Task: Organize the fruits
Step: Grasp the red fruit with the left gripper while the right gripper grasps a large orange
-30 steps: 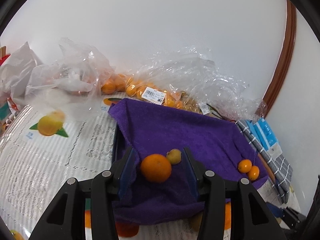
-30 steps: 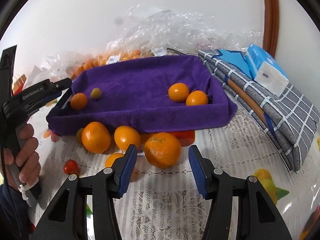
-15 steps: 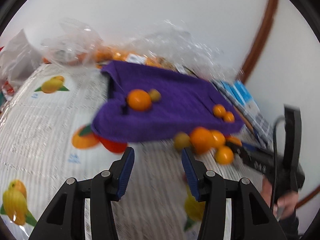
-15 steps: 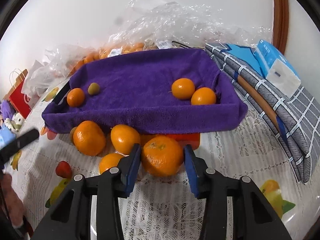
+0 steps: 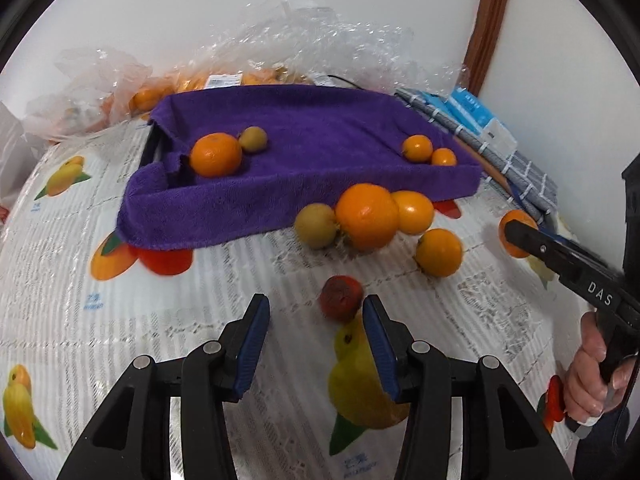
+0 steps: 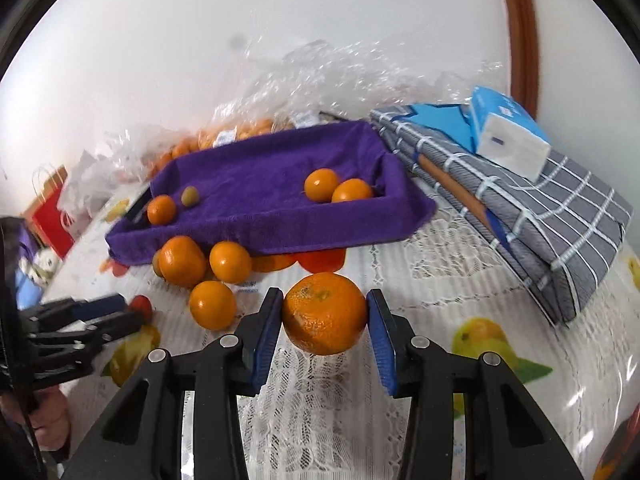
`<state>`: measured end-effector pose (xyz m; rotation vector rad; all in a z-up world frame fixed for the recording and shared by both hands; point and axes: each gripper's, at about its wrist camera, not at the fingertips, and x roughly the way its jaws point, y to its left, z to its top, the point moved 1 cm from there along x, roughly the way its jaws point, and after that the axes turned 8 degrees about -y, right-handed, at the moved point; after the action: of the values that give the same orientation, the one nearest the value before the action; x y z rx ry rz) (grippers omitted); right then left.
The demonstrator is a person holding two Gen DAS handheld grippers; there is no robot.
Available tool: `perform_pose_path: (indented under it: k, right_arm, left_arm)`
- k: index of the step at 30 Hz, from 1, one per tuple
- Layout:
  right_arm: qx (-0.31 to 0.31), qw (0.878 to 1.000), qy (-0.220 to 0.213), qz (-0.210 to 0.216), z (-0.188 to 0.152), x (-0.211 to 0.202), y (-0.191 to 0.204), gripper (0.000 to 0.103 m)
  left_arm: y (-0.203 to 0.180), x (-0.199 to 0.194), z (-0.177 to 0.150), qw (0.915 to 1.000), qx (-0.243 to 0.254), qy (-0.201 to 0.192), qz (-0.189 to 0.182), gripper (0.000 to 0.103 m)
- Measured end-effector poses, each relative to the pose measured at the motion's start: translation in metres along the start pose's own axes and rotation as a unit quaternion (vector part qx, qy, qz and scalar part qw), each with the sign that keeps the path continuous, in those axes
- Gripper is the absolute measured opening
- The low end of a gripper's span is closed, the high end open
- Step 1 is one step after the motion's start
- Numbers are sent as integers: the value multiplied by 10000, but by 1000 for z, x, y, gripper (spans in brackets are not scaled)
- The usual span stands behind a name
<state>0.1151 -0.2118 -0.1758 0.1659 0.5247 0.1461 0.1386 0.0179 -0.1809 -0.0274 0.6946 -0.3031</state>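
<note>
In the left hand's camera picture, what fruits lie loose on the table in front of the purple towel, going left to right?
Small red fruit → greenish-yellow fruit → big orange → smaller orange → orange held in the right gripper.

White letters "DAS" on the black right gripper [image 5: 520,232] body.

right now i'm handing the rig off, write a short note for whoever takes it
Right gripper: shut on a big orange, just in front of the purple tray.
Left gripper: open, empty, near the small red fruit.
In the tray: three oranges and one small green fruit.
Left on the table: the red fruit, three oranges and a green fruit by the tray's front edge.
Next, probably: put the held orange in the tray, then the others.
</note>
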Motion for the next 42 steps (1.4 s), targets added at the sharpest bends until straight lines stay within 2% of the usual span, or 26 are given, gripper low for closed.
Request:
perform_pose_path:
  k: [6, 10, 15, 20, 24, 34, 42]
  right_arm:
    - [80, 9997, -99, 187, 1, -4, 0, 42]
    - [292, 9992, -133, 247, 2, -4, -8, 42]
    - [347, 9991, -144, 208, 2, -3, -10, 42]
    - [289, 9992, -152, 251, 2, -3, -9, 42]
    - [281, 9990, -221, 256, 2, -6, -8, 42]
    - [218, 9987, -343, 310, 2, -11, -5, 42]
    - [288, 9983, -393, 325, 2, -12, -8, 42]
  left_arm:
    - [-10, 8, 4, 9996, 252, 59, 94, 39]
    - [-14, 9, 4, 9993, 336, 79, 118, 23]
    - [-12, 5, 4, 9997, 208, 13, -92, 23]
    - [4, 1, 4, 9993, -236, -31, -297, 23]
    - [16, -7, 5, 9969, -556, -252, -505, 23]
    - [25, -17, 8, 9946, -770, -562, -404, 23]
    - [36, -23, 10, 9924, -955, -757, -156, 23]
